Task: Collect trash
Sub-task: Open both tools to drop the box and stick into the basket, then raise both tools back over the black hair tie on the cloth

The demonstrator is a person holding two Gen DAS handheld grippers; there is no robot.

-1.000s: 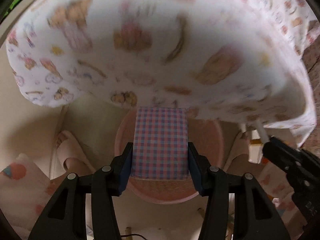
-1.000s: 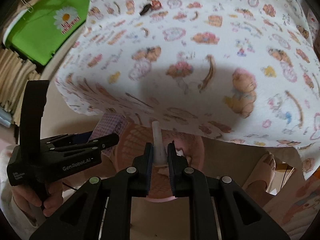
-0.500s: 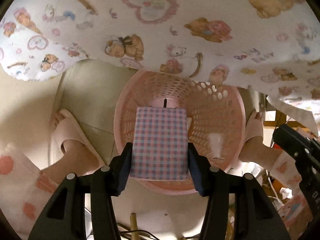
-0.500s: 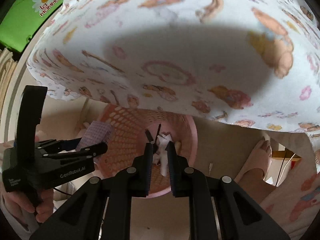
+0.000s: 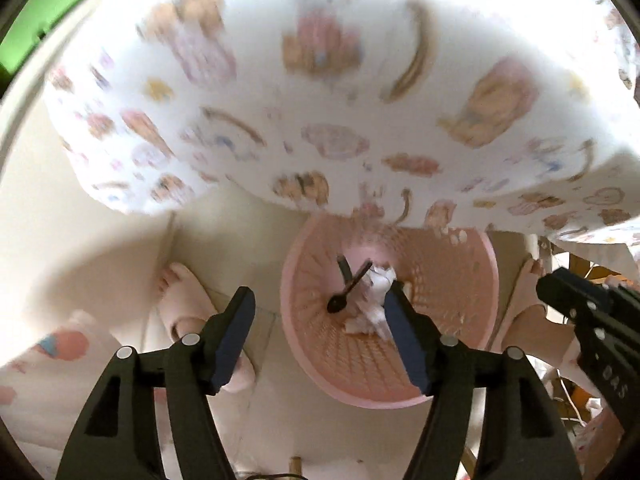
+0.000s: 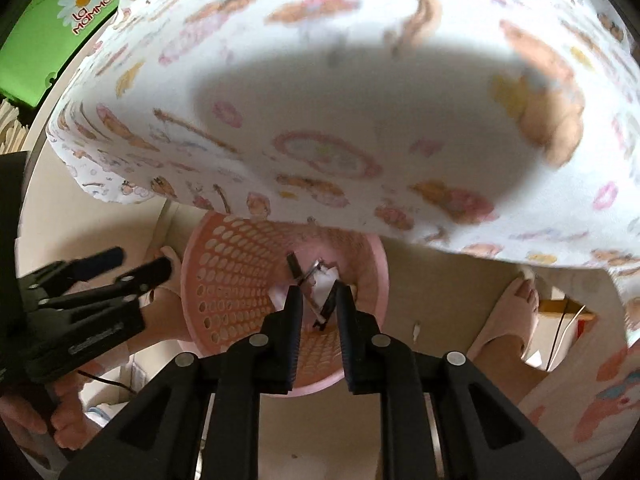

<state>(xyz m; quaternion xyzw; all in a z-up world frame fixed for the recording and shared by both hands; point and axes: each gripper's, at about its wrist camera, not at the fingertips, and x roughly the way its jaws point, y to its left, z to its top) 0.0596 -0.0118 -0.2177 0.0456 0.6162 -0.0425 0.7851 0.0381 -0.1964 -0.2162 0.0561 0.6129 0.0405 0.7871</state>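
A pink perforated basket [image 5: 452, 280] stands on the floor below the table's edge. Inside it lie a black plastic spoon [image 5: 347, 291] and crumpled white paper [image 5: 378, 284]. My left gripper [image 5: 320, 292] hangs above the basket's left rim, its jaws wide and still opening, with nothing between them. My right gripper [image 6: 317, 289] points down into the basket [image 6: 232, 272], its jaws opening a little and gripping nothing; the white paper [image 6: 324, 284] lies far below the gap. The checked packet is not in view. The left gripper [image 6: 132, 268] is at the left of the right wrist view.
A white tablecloth [image 5: 320, 100] printed with bears overhangs the far side of the basket. The person's feet in pink slippers [image 5: 180, 300] stand on both sides of it. A green bag [image 6: 48, 32] sits at the far left. Cables lie on the floor at the right.
The checked packet has left the left gripper, whose jaws have spread wide. The white tube is gone from the right gripper, whose jaws have parted slightly. A spoon and paper now show in the basket.
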